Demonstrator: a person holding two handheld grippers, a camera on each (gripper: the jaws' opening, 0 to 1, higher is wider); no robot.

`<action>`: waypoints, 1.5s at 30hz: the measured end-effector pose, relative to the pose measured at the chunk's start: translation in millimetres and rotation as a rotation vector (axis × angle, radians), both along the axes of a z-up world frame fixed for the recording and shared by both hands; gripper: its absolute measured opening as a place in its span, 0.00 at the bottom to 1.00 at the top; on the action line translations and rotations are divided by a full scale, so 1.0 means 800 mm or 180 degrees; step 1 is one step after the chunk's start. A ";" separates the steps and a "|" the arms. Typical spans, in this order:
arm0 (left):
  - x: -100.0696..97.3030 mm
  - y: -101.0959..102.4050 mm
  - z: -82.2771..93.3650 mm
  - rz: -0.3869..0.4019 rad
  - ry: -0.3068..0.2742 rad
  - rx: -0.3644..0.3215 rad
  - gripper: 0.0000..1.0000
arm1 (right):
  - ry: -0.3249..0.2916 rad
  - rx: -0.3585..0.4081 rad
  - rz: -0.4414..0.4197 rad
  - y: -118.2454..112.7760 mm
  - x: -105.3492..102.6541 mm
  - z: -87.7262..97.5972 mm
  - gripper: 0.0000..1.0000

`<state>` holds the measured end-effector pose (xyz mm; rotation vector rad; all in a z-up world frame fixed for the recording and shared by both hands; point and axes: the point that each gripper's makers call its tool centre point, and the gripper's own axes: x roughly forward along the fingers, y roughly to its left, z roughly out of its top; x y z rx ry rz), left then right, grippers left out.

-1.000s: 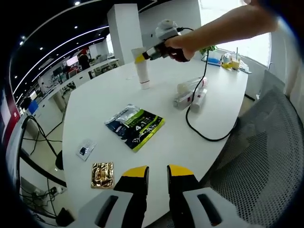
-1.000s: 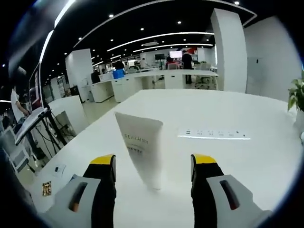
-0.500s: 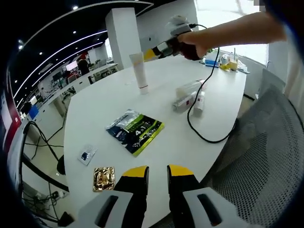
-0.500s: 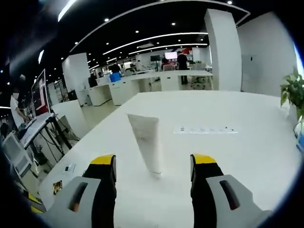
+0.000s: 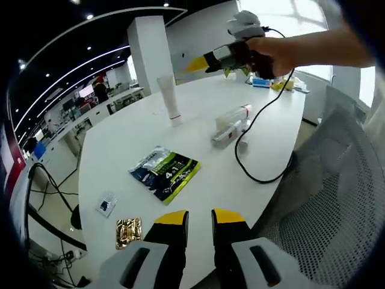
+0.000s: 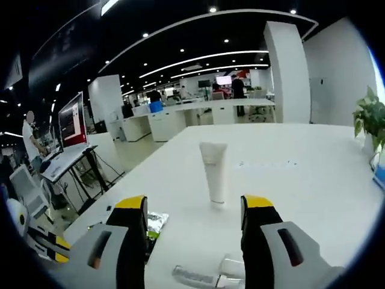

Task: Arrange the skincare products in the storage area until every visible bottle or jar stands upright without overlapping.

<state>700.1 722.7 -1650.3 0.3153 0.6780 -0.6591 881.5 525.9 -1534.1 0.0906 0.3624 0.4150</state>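
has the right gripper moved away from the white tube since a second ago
Yes. In the left gripper view the right gripper was at the white tube standing on the table; now it hangs open, up and to the right of it.

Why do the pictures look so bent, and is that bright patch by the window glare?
Left gripper view: the fisheye lens curves the white table, and the window behind the right gripper is washed out by daylight. Right gripper view: ceiling light strips bow into arcs; the upright tube is sharp, with a soft reflection on the tabletop.
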 end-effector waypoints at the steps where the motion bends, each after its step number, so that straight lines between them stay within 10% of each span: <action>1: -0.001 0.000 0.000 -0.0005 0.0013 -0.0021 0.16 | 0.0006 0.0029 -0.0052 -0.004 -0.002 -0.001 0.57; 20: -0.013 -0.021 -0.002 -0.0266 0.0112 -0.0130 0.16 | 0.0180 -0.0158 -0.0158 0.015 -0.097 0.007 0.56; 34: 0.002 0.014 -0.018 0.0107 0.0127 0.0255 0.16 | 0.0163 -0.0130 0.0495 0.039 -0.151 -0.026 0.57; 45: 0.014 0.025 0.000 0.0401 0.0011 0.0066 0.16 | 0.0207 0.0293 0.0559 0.027 -0.177 -0.035 0.58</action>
